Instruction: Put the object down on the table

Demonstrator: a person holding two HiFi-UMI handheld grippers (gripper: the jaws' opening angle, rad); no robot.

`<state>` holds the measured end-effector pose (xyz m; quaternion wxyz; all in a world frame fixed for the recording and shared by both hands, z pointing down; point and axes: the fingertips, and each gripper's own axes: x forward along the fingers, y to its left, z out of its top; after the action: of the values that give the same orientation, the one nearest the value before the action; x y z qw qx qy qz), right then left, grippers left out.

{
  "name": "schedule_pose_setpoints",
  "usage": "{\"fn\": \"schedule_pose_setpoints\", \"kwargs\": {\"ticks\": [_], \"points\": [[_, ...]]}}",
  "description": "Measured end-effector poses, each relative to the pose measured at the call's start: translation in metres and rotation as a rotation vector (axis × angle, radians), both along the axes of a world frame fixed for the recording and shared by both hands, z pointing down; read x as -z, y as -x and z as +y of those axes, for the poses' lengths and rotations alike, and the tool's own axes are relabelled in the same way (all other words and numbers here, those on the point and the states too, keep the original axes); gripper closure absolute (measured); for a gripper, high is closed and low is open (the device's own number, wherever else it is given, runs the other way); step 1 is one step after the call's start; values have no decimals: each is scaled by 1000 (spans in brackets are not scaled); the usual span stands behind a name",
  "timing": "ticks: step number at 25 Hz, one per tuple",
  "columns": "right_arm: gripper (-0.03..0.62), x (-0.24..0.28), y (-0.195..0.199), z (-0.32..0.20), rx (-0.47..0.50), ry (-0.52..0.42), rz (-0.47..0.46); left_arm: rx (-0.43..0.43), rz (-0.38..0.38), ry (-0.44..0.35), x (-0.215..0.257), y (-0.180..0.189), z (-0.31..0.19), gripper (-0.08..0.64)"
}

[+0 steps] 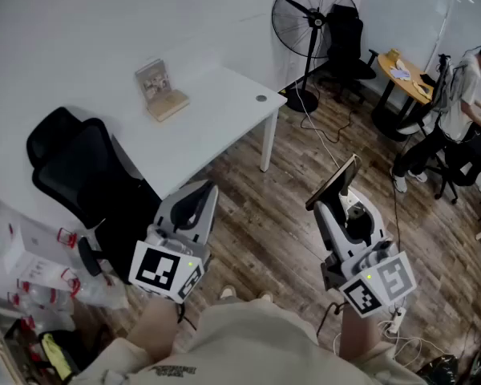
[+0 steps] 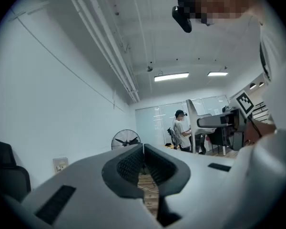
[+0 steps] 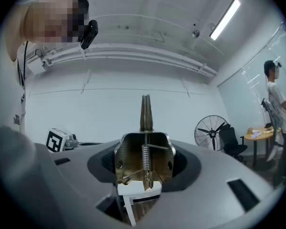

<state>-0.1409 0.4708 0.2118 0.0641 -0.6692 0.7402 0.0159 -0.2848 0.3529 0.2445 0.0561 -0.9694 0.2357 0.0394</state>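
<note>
My right gripper is shut on a brown clipboard, held edge-up above the wooden floor. In the right gripper view the clipboard's brass spring clip sits between the jaws, and the thin board stands up edge-on. My left gripper hangs to the left, shut with nothing in it; its ribbed pads meet at the tips. The white table stands ahead of both grippers, nearer the left one. From the left gripper view I see the right gripper holding the board upright.
A small standing picture frame and a round grommet are on the table. A black office chair stands at its left. A floor fan, another chair, a round wooden table and a person are at the back right.
</note>
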Motion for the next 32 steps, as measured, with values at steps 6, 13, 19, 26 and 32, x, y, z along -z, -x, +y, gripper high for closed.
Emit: {"fn": "schedule_pose_setpoints", "kwargs": {"ticks": [6,13,19,26,32], "points": [[383,-4,-7,2,-22,-19,-38,1,-6,8,-8,2,1,532],[383,-11,-25,16,0,-16,-91,13,-21,11,-12,-13,14,532],[383,-19,-44,27,19,-5,-98,12,-44,11,-14,-37,23,532],[383,-34,-59,19,6,23,-108,7,-60,6,-19,-51,19,532],[383,-40,-76,12,2,40,-126,-8,-80,17,-25,-69,14,532]]}}
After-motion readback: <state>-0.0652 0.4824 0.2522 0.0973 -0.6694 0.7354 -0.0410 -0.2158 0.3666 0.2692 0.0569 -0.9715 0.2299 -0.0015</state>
